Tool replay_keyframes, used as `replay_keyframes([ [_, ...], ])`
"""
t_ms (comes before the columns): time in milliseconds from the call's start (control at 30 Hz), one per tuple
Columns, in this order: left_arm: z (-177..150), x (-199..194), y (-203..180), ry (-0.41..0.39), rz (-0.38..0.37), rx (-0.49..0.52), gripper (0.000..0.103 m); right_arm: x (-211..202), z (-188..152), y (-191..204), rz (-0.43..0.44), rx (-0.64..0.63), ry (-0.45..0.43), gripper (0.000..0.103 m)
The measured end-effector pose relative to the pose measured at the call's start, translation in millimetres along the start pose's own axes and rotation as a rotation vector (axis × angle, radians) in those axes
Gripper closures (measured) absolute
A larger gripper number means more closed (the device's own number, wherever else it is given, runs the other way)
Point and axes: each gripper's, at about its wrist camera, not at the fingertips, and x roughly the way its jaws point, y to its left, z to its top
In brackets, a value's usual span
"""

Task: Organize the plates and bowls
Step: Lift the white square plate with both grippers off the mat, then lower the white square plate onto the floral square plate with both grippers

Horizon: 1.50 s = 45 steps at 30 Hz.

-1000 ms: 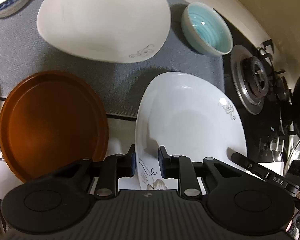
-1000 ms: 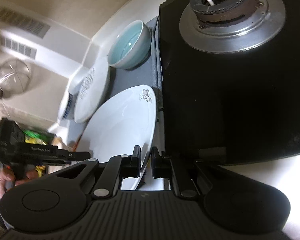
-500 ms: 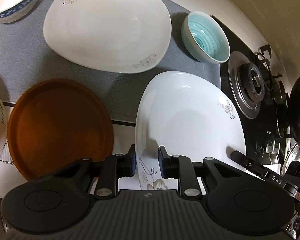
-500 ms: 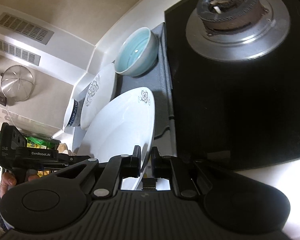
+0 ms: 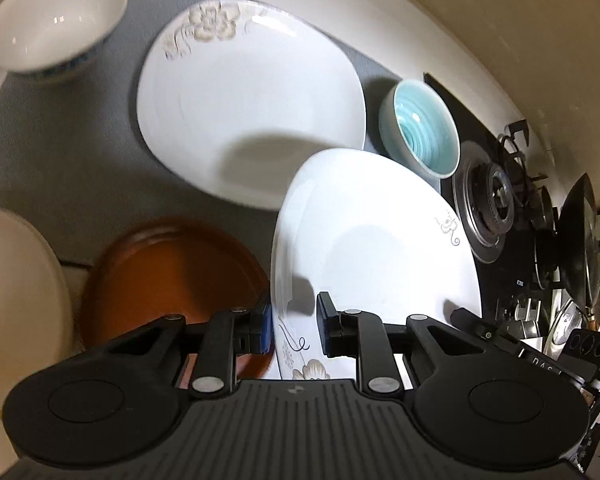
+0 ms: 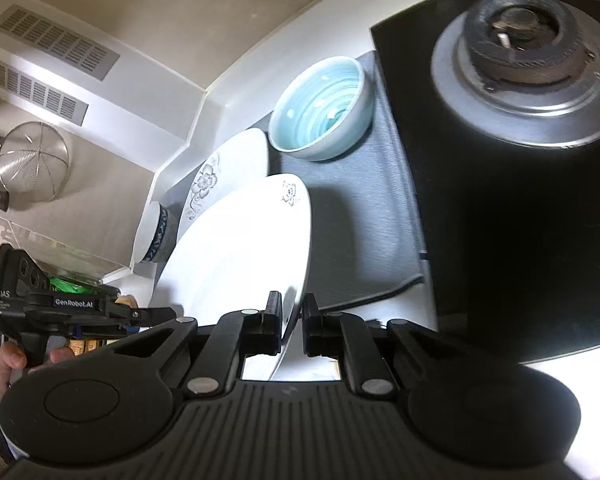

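Observation:
A white plate with a flower pattern (image 5: 372, 240) (image 6: 240, 256) hangs tilted above the counter, held at two rims. My left gripper (image 5: 294, 326) is shut on its near rim, one finger under and one on top. My right gripper (image 6: 292, 320) is shut on its right rim. A matching white plate (image 5: 244, 96) (image 6: 228, 164) lies on the grey mat (image 5: 60, 168) just beyond; the held plate overlaps its near edge in the view. A teal bowl (image 5: 424, 128) (image 6: 320, 116) stands at the mat's right. A white bowl with a blue band (image 5: 56, 20) (image 6: 156, 236) stands far left.
A brown plate (image 5: 172, 272) lies under my left gripper, and a cream dish (image 5: 16, 292) sits at the left edge. The black stove with its burner (image 5: 496, 200) (image 6: 528, 60) borders the mat on the right, with a dark pan (image 5: 580, 240) beyond. A strainer (image 6: 32, 164) hangs on the wall.
Both grippers have lifted the held plate and carried it toward the back, so it now overlaps the other white plate. The brown plate has slid nearer under my left gripper.

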Motion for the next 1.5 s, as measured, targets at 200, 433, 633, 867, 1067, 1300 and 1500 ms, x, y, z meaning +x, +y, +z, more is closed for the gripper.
replay_keyframes([
  [200,17.1,-13.7,17.9,-0.007,-0.011,0.015,0.079,15.5,2.0,27.2,-0.022,-0.004,-0.018,0.092],
  [433,42.6,-21.1,44.3,0.009,-0.021,0.023,0.079,40.3,8.5,58.9,-0.069,-0.022,-0.042,0.092],
  [633,67.4,-20.6,65.3,0.025,-0.017,0.045,0.079,67.3,13.9,77.4,-0.109,-0.011,-0.068,0.092],
  [867,89.5,-10.7,85.5,0.034,0.005,0.031,0.079,94.8,19.7,88.4,-0.132,-0.006,-0.069,0.092],
  [1067,103.1,-4.1,89.4,0.001,0.024,0.014,0.079,115.9,29.8,82.2,-0.135,-0.013,-0.032,0.092],
  [1300,114.7,6.1,90.7,-0.009,0.061,-0.011,0.079,134.7,43.9,80.8,-0.141,-0.039,-0.005,0.091],
  [1500,118.5,16.9,88.8,-0.011,0.079,-0.016,0.079,140.6,51.6,74.3,-0.144,-0.044,0.001,0.091],
])
